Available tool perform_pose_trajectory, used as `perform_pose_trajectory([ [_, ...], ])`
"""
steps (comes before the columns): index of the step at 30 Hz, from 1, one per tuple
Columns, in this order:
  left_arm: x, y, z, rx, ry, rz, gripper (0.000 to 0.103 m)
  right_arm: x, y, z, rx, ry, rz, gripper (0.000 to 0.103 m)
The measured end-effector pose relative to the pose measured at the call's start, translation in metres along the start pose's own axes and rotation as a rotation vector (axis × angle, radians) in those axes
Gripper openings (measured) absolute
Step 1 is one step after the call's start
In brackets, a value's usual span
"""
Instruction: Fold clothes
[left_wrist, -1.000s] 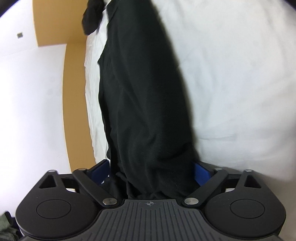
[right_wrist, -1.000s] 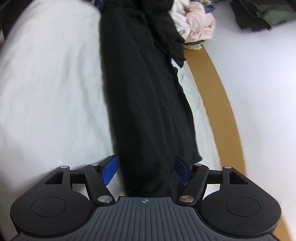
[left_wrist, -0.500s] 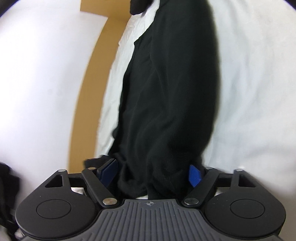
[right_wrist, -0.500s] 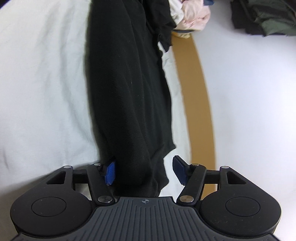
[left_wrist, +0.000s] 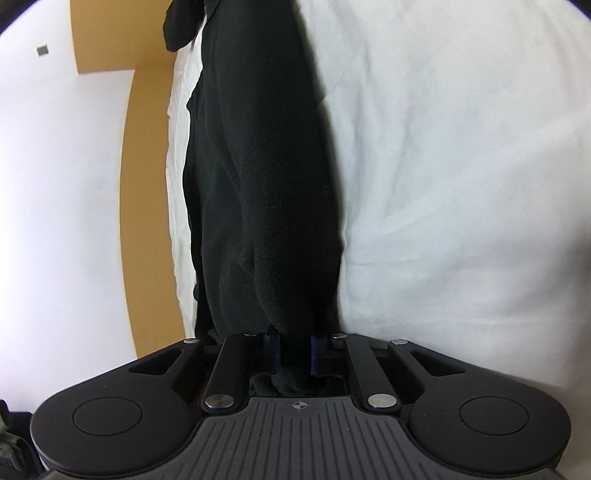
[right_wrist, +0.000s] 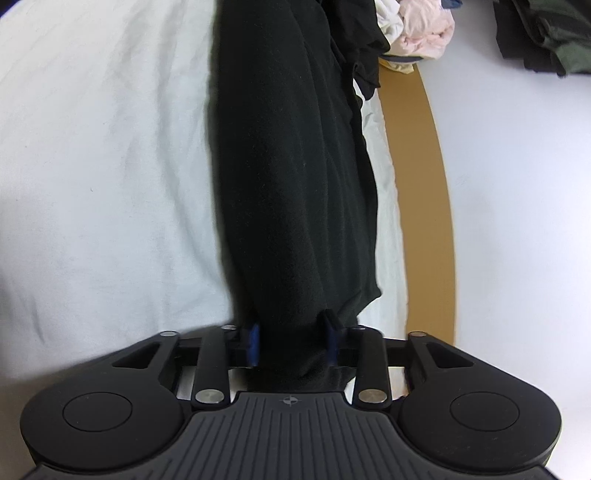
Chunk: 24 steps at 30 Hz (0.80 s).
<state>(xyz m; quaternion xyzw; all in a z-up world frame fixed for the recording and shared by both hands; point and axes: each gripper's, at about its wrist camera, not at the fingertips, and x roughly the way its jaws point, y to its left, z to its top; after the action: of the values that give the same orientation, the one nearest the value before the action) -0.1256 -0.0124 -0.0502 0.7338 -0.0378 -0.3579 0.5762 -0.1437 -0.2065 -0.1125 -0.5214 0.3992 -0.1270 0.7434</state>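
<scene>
my left gripper (left_wrist: 293, 352) is clamped on the black garment (left_wrist: 266, 177); my right gripper (right_wrist: 293, 341) is closing on its other end, frame centre, ready to fold.

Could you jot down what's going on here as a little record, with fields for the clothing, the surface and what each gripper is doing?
Clothing: black garment, folded into a long strip
Surface: white sheet
Left gripper: shut on one end of the black garment
Right gripper: jaws closing, cloth bunched between them
Nearby: pink and white clothes heaped past the far end
</scene>
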Motion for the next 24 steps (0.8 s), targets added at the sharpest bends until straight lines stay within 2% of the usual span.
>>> perform_pose_trajectory([
  [2, 0.001, 0.001, -0.002, -0.015, -0.004, -0.004, 0.007, 0.002, 0.003, -0.003, 0.004, -0.004, 0.004, 0.015],
  [9, 0.004, 0.004, -0.007, -0.051, 0.005, -0.015, 0.006, 0.007, 0.000, -0.011, 0.041, -0.016, 0.018, 0.014],
  [15, 0.006, 0.006, -0.014, -0.101, 0.000, -0.013, 0.006, 0.002, -0.002, 0.004, 0.068, -0.008, 0.011, 0.013],
  [17, 0.005, 0.007, -0.018, -0.112, -0.010, -0.012, 0.006, -0.014, -0.005, 0.019, 0.065, 0.001, 0.004, 0.013],
  [20, 0.005, 0.012, -0.024, -0.128, -0.025, -0.033, 0.008, -0.021, -0.005, 0.020, 0.052, 0.002, 0.000, 0.013],
  [24, 0.002, 0.023, -0.031, -0.213, -0.046, -0.070, 0.010, -0.033, -0.010, 0.017, 0.080, -0.018, 0.020, 0.013],
])
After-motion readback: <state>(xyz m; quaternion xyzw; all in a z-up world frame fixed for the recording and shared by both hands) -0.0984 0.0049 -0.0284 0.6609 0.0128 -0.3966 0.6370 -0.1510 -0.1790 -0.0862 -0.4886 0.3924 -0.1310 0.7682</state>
